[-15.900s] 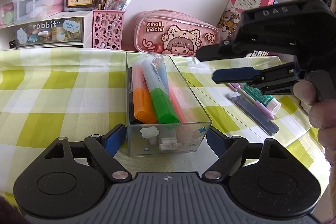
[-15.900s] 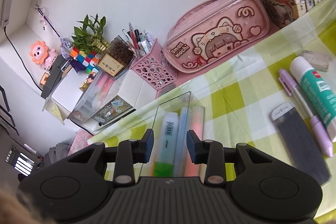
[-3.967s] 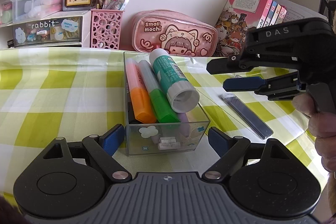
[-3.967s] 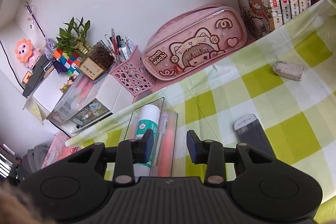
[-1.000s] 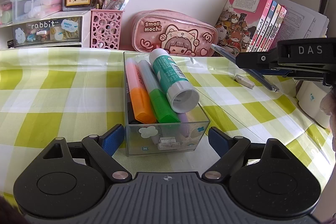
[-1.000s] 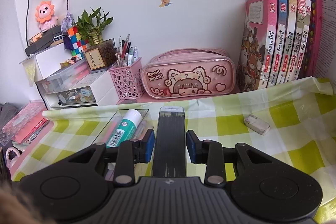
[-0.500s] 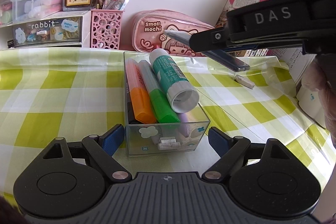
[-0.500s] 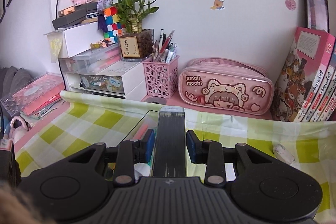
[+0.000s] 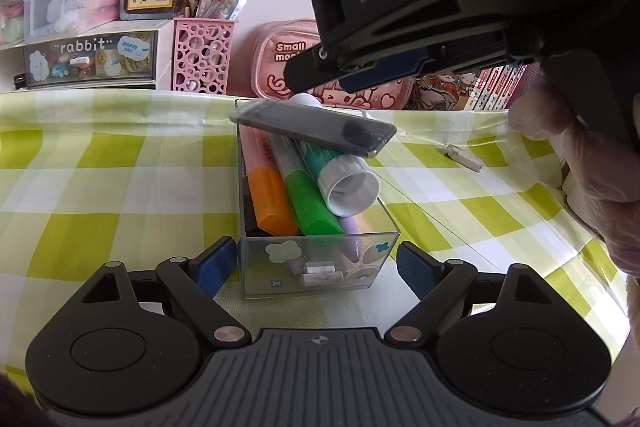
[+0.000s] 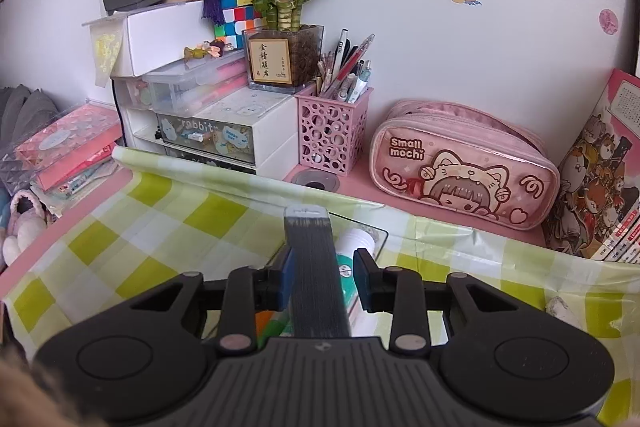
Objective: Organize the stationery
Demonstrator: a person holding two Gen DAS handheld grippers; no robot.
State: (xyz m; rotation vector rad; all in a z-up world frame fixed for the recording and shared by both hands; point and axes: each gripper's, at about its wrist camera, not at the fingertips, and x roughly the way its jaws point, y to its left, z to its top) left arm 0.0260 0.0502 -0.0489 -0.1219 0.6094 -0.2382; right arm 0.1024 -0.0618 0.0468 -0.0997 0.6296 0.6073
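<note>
Box: clear organizer box (image 9: 320, 267) on desk (image 9: 100, 187), between left claw (image 9: 316, 265) pads, not squeezed.
Case: flat dark case (image 9: 312, 131) clamped in right claw (image 10: 324, 279), tilted over box's far end.

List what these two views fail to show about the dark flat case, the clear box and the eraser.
- Dark flat case: left wrist view, the held end is hidden behind the right gripper.
- Clear box: right wrist view, mostly covered by the case and gripper body.
- Eraser: too small to read its detail.
- Purple pen: mostly buried under the glue stick.
</note>
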